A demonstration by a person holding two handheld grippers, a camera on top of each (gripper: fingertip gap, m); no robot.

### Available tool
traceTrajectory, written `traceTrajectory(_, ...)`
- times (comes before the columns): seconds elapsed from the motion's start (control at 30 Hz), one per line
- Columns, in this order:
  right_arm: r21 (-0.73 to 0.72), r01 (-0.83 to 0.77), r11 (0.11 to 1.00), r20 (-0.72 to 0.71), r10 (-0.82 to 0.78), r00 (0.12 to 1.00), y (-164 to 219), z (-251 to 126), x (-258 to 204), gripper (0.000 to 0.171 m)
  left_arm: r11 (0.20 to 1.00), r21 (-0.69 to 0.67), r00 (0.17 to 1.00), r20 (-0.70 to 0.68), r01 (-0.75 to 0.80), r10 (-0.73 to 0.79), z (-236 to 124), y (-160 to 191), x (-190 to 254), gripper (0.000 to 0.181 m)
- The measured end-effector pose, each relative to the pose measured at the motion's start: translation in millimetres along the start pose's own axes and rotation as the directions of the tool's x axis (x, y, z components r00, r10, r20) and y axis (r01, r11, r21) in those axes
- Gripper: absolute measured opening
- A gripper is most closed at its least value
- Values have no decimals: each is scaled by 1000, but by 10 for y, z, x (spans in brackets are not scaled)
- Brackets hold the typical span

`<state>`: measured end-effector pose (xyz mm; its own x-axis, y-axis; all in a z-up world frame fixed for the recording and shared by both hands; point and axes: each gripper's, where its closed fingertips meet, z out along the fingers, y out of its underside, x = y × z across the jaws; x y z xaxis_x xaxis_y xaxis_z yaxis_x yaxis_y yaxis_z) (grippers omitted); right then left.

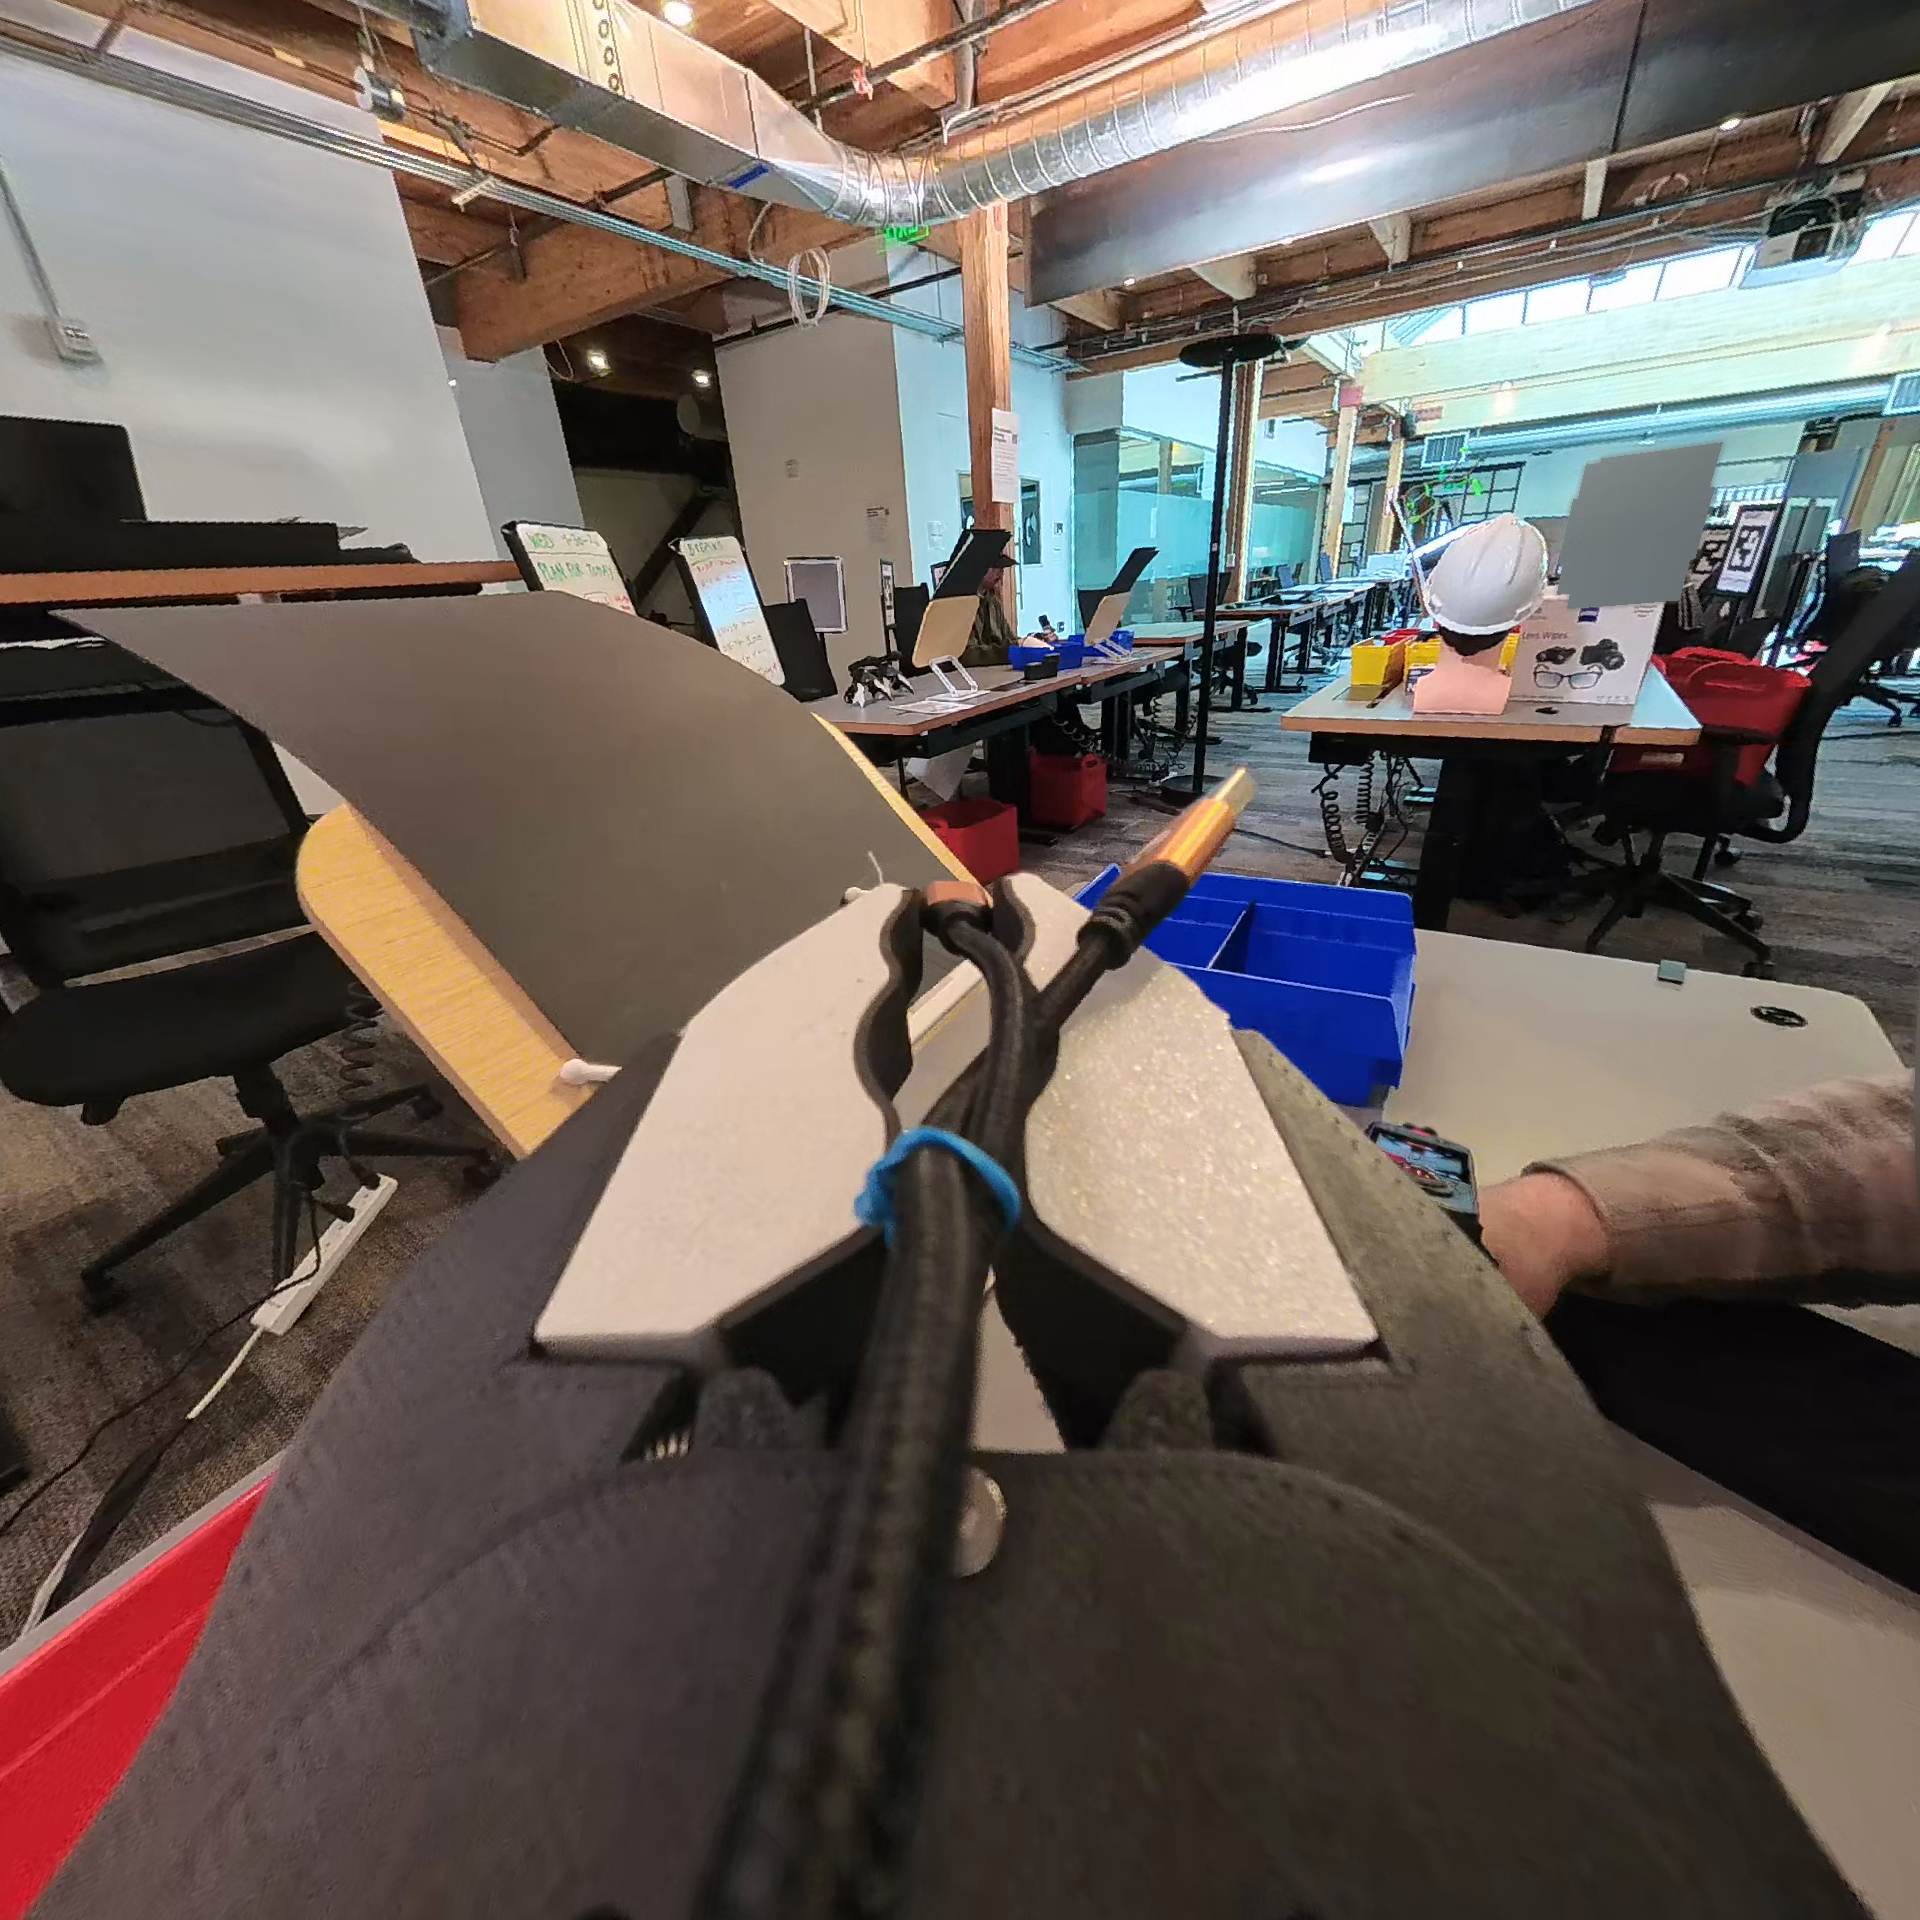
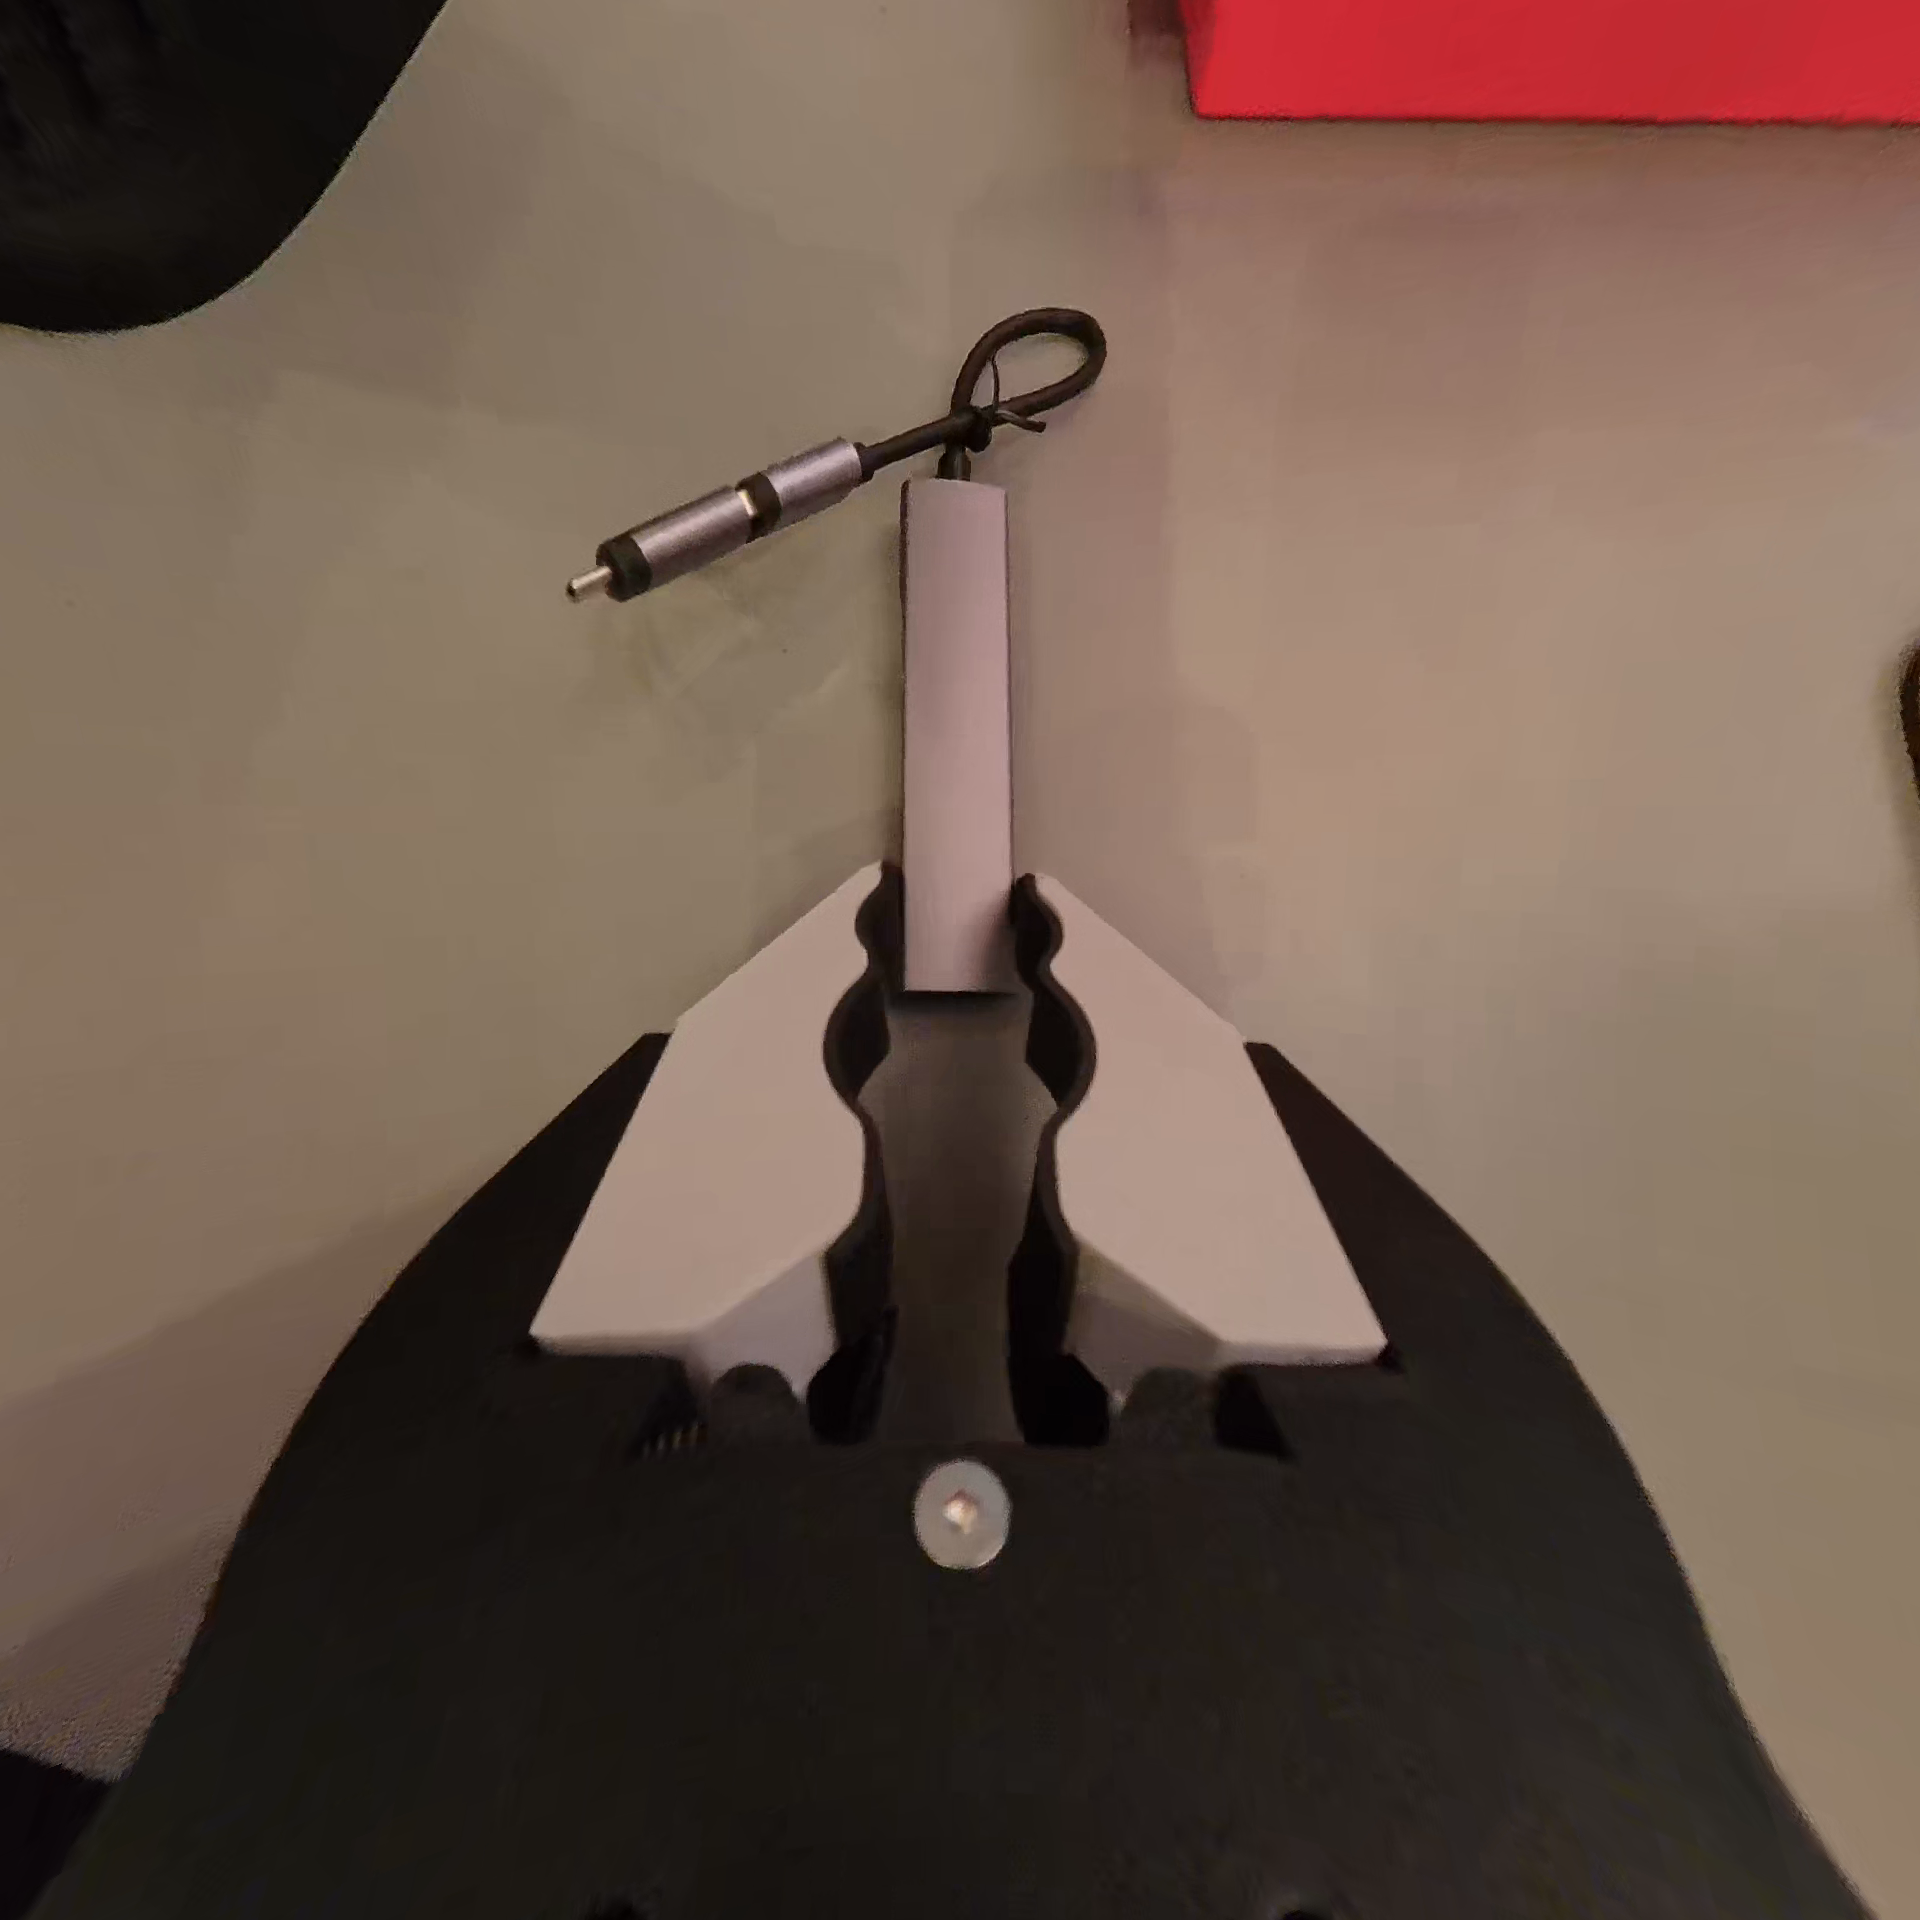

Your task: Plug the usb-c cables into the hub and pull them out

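Pinching a copper-coloured plug (image 1: 956, 899) right at the tips, your left gripper (image 1: 961, 909) has its fingers (image 1: 748, 1132) clenched on a bundle of black braided cables (image 1: 925, 1278). The cables run back down the gap between the fingers, tied together with a blue rubber band (image 1: 935, 1179). A second copper plug (image 1: 1195, 831) from the same bundle sticks out free, up and to the right past the tips, touching nothing.

Over on your right gripper (image 2: 953, 914), the fingers are closed on the near end of the grey hub (image 2: 956, 727), which lies flat on the pale bench (image 2: 416, 831) and points straight away from the camera. From the hub's far end its own short black lead (image 2: 1029, 364) makes a small loop and comes back to the left, ending in a grey metal plug (image 2: 707, 530) that rests on the bench just beside the hub, not plugged into anything.

Further out, a blue divided bin (image 1: 1299, 966) sits on the bench behind your left fingers, and a red box (image 2: 1558, 57) edge shows at the top of the right wrist view. Your sleeve and hand (image 1: 1538, 1247) show at the right edge of the left view.
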<state>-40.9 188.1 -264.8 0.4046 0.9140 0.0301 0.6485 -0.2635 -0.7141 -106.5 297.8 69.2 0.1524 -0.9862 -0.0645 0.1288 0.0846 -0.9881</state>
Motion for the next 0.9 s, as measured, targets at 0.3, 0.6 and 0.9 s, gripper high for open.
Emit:
traceTrajectory(0.3,76,-145,987,-11,146,989,-148,-71,157,18,1000,-6,1000,-5,7,-7,16,35,-7,13)
traceTrajectory(0.6,172,-226,959,-234,263,936,-371,-529,790,18,997,-53,999,-8,49,-50,205,231,15,13)
traceTrajectory(0.9,337,-305,891,-481,441,758,-375,-1312,1311,18,984,-165,998,33,61,-56,918,910,396,13)
